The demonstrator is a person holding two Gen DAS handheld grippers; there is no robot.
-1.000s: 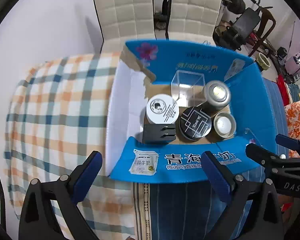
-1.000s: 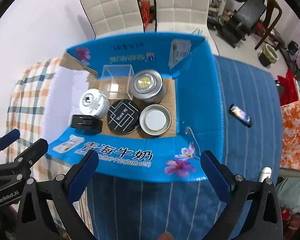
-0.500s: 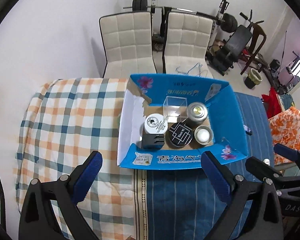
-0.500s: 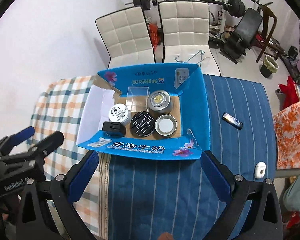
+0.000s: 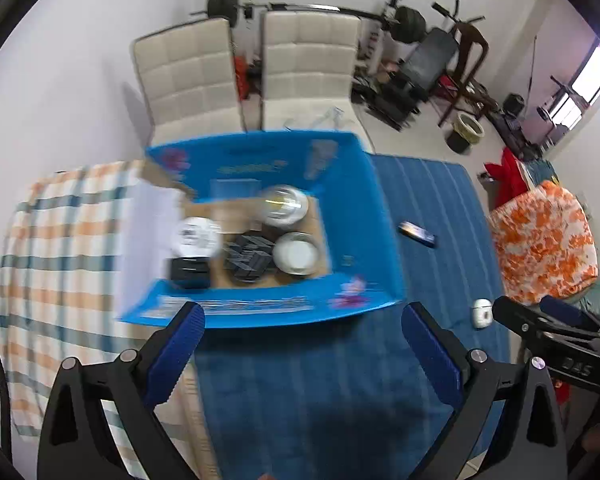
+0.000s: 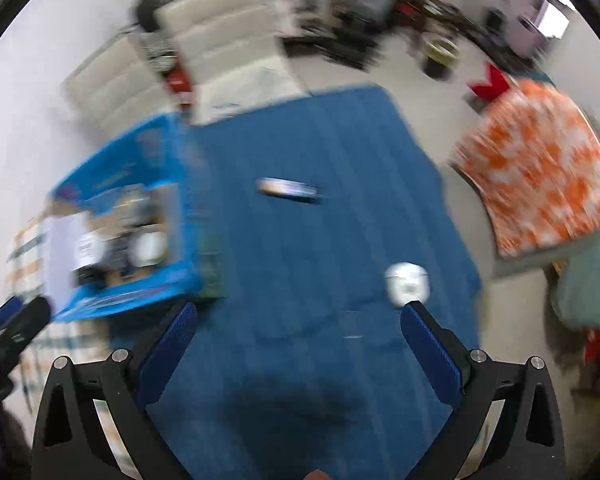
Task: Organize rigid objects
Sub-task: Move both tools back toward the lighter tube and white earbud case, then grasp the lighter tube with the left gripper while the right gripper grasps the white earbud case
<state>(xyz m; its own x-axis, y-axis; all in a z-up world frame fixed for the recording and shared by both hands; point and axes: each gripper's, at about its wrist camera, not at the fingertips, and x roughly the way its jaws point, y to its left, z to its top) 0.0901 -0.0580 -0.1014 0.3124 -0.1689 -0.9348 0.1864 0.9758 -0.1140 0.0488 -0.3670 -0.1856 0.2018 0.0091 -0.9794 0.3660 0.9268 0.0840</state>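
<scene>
A blue cardboard box (image 5: 352, 208) stands on the table and holds a white-lidded jar (image 5: 195, 236), a black square-patterned tin (image 5: 247, 257), a silver tin (image 5: 283, 203), an open round tin (image 5: 297, 253), a black block (image 5: 189, 273) and a clear case (image 5: 233, 189). A small dark bar (image 5: 417, 233) and a white earbud case (image 5: 481, 313) lie on the blue cloth to its right. My left gripper (image 5: 302, 338) is open and empty, high above the box's front. My right gripper (image 6: 299, 336) is open and empty above the blue cloth, with the earbud case (image 6: 407, 283) near its right finger and the bar (image 6: 289, 189) ahead. The right wrist view is blurred.
The table has a plaid cloth (image 5: 60, 240) on the left and a blue striped cloth (image 5: 428, 280) on the right. Two cream chairs (image 5: 252, 76) stand behind it. An orange patterned cushion (image 5: 544, 240) sits to the right. Gym equipment fills the back right.
Both grippers have swung to the right. The right wrist view has left the box and now faces the blue cloth with the bar and earbud case. Both stay open.
</scene>
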